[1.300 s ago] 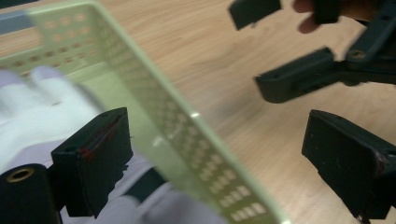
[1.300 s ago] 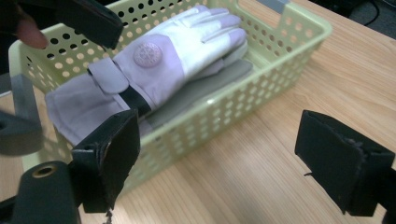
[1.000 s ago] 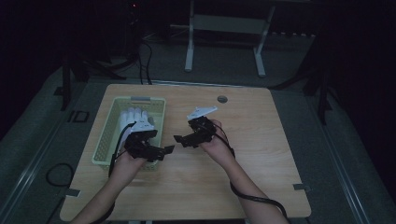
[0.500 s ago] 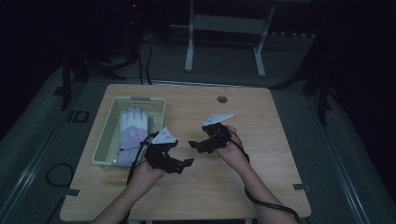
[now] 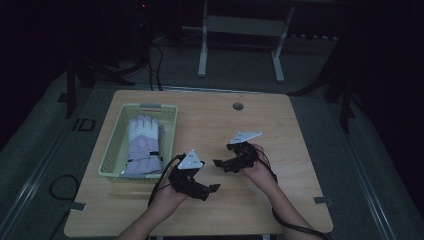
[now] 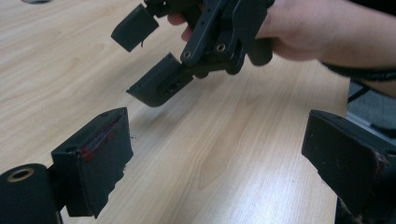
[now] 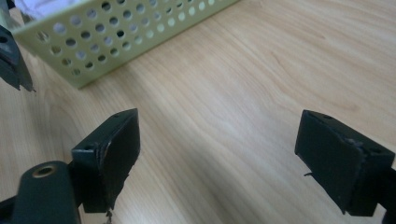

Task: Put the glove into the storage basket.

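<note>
Hovering over the bare middle of the wooden bench (image 5: 280, 125), the left hand-held gripper (image 5: 212, 188) and the right hand-held gripper (image 5: 218, 163) faced each other, near but apart. Both stood with jaws wide open and nothing between them: the left gripper view showed pale wood grain between its two black jaws, and the right hand-held gripper (image 6: 149, 60) across from it, equally open, held in the person's right hand (image 6: 303, 28). The right gripper view showed bare wood between its own jaws as well.

Beyond and to the left of the left hand-held gripper lay the light green perforated basket (image 5: 112, 155), just beside it, with a white and lavender winter glove (image 5: 144, 145) lying flat inside, fingers pointing away from the person. In the right gripper view the basket's holed wall (image 7: 121, 32) ran ahead of the jaws, well clear of them.

A round cable grommet (image 5: 238, 106) sat in the bench top beyond the right hand-held gripper, near the far edge. Grey three-cornered plates topped both tools. Around the bench the room was dark, with grey floor (image 5: 380, 165), cables trailing at the left, and a white metal stand (image 5: 202, 50) behind the bench.
</note>
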Available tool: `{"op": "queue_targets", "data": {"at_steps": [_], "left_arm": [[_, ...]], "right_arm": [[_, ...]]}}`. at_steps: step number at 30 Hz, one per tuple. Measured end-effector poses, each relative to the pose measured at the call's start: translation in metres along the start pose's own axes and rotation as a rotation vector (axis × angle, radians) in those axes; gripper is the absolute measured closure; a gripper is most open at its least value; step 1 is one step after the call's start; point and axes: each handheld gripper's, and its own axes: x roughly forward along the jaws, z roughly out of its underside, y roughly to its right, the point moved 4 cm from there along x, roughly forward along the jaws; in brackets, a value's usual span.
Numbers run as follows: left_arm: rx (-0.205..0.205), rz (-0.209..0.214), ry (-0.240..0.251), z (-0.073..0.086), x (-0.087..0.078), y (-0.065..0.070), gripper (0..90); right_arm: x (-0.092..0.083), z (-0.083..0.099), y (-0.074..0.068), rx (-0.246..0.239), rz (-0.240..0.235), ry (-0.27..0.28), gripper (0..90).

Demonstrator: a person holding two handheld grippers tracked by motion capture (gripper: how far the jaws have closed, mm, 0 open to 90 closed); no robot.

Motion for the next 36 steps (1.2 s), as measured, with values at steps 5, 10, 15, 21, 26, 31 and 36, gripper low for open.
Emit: {"op": "queue_targets", "data": {"at_steps": [5,10,15,21,26,31,36], "left_arm": [[0.02,0.009,-0.018,0.008,0.009,0.006,8.6],[0.03,0.05,-0.033,0.019,0.02,0.013,8.6],[0.029,0.051,-0.014,0.028,0.029,0.017,8.6],[0.044,0.082,-0.012,0.039,0.042,0.026,8.6],[0.087,0.082,-0.022,0.046,0.051,0.034,8.6],[0.126,0.101,-0.027,0.05,0.056,0.041,8.6],[0.15,0.117,-0.027,0.052,0.059,0.046,8.6]], "right_arm": [[-0.002,0.013,0.002,0.006,-0.003,-0.01,14.3],[-0.006,0.029,0.003,0.006,0.006,-0.018,14.4],[-0.009,0.042,0.004,0.009,0.008,-0.02,14.4],[-0.015,0.062,0.006,0.005,0.013,-0.012,14.4],[-0.024,0.075,0.007,0.003,0.016,-0.005,14.4],[-0.03,0.088,0.009,0.009,0.023,-0.005,14.3],[-0.036,0.1,0.009,0.034,0.03,-0.024,15.4]]}}
